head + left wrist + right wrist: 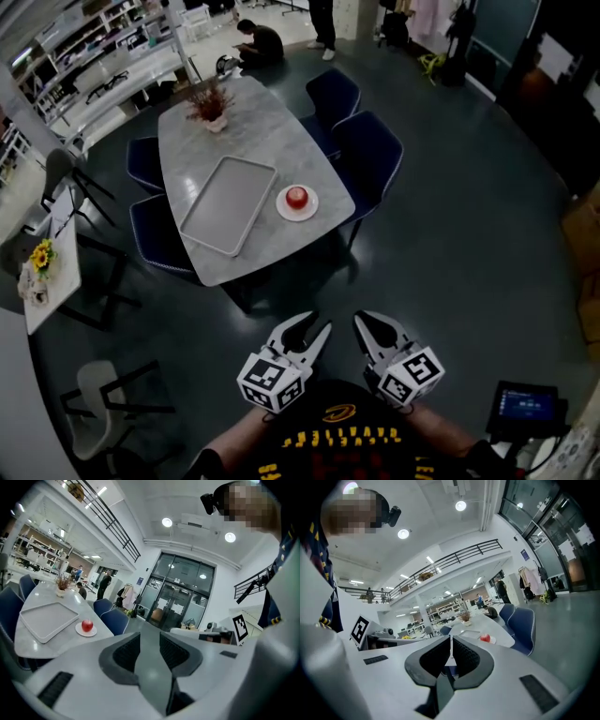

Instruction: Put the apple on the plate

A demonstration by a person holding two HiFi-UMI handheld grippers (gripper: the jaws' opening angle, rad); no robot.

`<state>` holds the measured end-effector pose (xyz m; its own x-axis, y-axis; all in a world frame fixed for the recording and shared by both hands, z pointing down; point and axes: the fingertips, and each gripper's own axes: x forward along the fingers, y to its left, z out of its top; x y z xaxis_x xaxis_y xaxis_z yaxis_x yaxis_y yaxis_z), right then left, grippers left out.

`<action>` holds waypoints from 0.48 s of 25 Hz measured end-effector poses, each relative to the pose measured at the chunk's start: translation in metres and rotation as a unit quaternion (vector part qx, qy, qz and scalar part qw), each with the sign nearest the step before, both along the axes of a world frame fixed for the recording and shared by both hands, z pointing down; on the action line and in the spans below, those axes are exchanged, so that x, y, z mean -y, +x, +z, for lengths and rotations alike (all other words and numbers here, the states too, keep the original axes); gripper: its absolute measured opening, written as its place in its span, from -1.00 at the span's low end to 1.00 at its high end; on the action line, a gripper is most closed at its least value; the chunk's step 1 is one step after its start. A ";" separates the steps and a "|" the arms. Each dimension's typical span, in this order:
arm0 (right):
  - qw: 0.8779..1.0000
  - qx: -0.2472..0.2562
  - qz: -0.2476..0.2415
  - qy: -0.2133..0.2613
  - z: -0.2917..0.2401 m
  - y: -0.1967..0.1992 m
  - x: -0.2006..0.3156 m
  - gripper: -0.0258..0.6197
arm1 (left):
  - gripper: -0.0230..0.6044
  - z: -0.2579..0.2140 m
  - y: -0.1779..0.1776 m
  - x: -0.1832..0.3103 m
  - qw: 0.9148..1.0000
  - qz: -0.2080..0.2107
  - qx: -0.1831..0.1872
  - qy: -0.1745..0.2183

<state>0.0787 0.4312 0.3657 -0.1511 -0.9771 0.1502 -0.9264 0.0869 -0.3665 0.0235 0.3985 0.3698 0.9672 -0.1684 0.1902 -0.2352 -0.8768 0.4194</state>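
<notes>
A red apple (296, 196) rests on a small white plate (298, 218) near the right edge of a grey marble table (253, 122). Both grippers hang low over the dark floor, well short of the table. My left gripper (319, 322) is open, with a narrow empty gap between its jaws. My right gripper (359, 321) is shut on nothing. The left gripper view shows its gripper (150, 639) with the apple (87, 625) on the plate (87, 632) far off at left. In the right gripper view, beyond the gripper (450, 641), the apple (485, 638) is small and distant.
A large grey tray (228, 204) lies beside the plate, and a flower vase (211, 103) stands at the table's far end. Blue chairs (370, 150) ring the table. A side table with sunflowers (42, 258) stands left; a person (258, 42) crouches at the back.
</notes>
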 end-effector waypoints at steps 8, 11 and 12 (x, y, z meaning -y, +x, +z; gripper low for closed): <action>0.999 -0.007 0.021 -0.027 0.005 0.004 0.066 -0.90 | -0.51 0.009 -0.005 0.073 0.999 0.010 -0.016 -0.029; 0.999 -0.007 0.024 -0.037 0.003 0.000 0.086 -0.90 | -0.51 0.009 -0.008 0.092 0.999 0.015 -0.019 -0.039; 0.999 -0.006 0.024 -0.040 0.004 0.000 0.092 -0.90 | -0.51 0.009 -0.007 0.099 0.999 0.017 -0.021 -0.041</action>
<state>0.0784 0.3389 0.3695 -0.1013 -0.9681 0.2292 -0.9330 0.0124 -0.3598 0.0163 0.2994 0.3792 0.9794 -0.1206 0.1621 -0.1867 -0.8462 0.4990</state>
